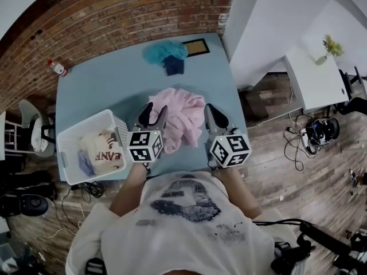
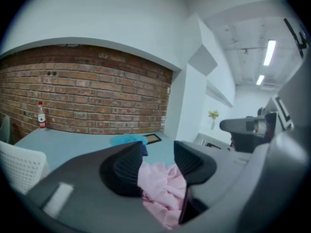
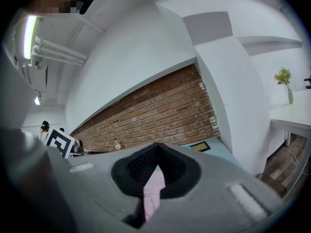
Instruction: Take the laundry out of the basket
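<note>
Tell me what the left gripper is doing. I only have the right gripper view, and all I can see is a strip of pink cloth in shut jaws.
Observer: The left gripper is shut on the same pink garment, which is bunched between its pads.
Operator: Is the garment out of the basket?
Observer: Yes. In the head view it is held between the left gripper and the right gripper over the blue table. The white basket stands to its left.
Operator: Anything left in there?
Observer: A cream garment with red lettering lies in the basket.
</note>
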`<state>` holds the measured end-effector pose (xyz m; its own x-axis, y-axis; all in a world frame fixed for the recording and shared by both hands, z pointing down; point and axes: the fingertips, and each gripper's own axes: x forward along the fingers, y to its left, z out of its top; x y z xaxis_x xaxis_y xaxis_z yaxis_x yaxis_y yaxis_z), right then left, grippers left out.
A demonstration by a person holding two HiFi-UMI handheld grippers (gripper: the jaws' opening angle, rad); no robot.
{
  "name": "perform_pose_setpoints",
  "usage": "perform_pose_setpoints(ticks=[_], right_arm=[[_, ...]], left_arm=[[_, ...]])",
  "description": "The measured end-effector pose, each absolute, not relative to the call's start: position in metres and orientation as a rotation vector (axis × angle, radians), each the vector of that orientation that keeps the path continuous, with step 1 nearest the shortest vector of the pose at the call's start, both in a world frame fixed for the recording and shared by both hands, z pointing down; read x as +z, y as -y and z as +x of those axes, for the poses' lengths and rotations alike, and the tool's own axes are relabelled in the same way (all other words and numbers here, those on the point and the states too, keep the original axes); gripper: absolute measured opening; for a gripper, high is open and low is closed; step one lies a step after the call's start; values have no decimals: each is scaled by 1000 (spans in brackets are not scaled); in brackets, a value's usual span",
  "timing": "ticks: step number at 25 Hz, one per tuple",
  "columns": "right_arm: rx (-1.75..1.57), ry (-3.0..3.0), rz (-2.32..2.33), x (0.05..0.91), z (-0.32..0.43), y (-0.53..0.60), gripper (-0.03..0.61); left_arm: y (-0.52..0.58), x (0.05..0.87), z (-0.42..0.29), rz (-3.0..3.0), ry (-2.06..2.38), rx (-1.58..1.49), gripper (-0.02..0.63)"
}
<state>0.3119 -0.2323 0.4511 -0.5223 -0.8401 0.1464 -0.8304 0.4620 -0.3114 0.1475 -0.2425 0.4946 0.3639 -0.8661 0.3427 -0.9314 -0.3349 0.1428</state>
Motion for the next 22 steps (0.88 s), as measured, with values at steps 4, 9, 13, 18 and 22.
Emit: perform_pose_setpoints(ticks=[4, 9, 13, 18, 22], right_arm=[[-531, -2673, -1505, 448, 308, 232, -3], [-519, -2683, -1493, 445, 304, 231, -3], [-516, -2685, -1492, 445, 303, 231, -3], [-515, -2686, -1494, 446, 305, 230, -3], [-518, -2688, -1490, 446, 304, 229, -3]], left_arm=[[240, 475, 149, 2352, 1602, 226, 140], [239, 450, 143, 2386, 1637, 108, 27], [237, 448, 145, 2409, 1627, 118, -8], [233, 447, 154, 2443, 1615, 144, -8], [232, 447, 155, 2446, 1612, 157, -8]])
